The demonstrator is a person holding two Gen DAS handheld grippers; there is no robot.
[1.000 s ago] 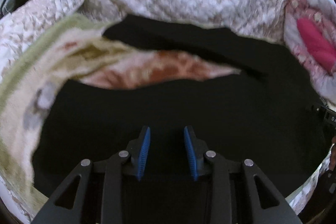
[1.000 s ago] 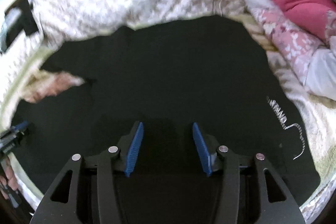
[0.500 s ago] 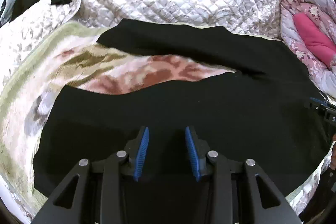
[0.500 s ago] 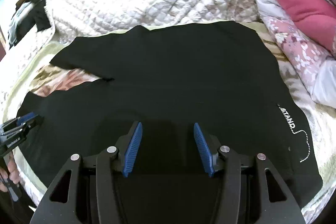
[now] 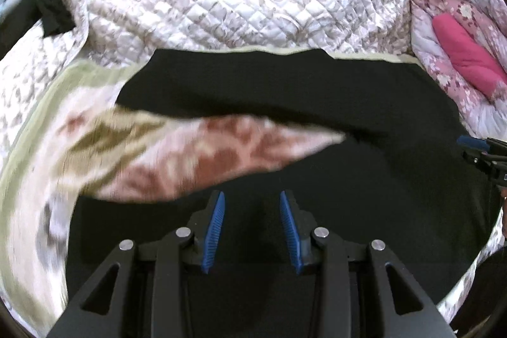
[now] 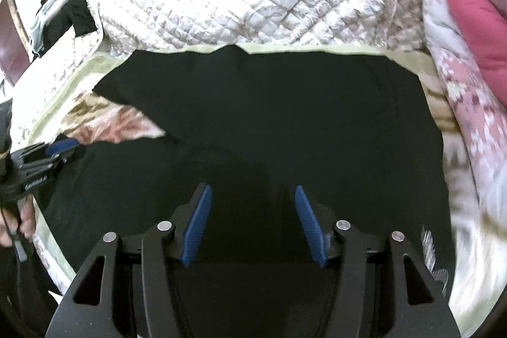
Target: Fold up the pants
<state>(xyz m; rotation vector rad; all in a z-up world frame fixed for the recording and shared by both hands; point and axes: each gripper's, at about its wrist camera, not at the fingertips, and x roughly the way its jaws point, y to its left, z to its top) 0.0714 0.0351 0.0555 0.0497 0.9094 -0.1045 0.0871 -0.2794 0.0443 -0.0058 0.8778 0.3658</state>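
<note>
Left hand-held gripper (image 5: 252, 227) hovers half open and empty above black pants (image 5: 317, 167); right hand-held gripper (image 6: 252, 225), jaws opening, is empty too. The pants lie flat on a patterned blanket (image 5: 177, 154), long axis left–right, legs splayed leftward.

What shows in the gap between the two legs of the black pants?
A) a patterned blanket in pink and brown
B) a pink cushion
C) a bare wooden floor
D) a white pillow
A: between the legs of the black pants lies the patterned blanket, pink, brown and olive.
</note>
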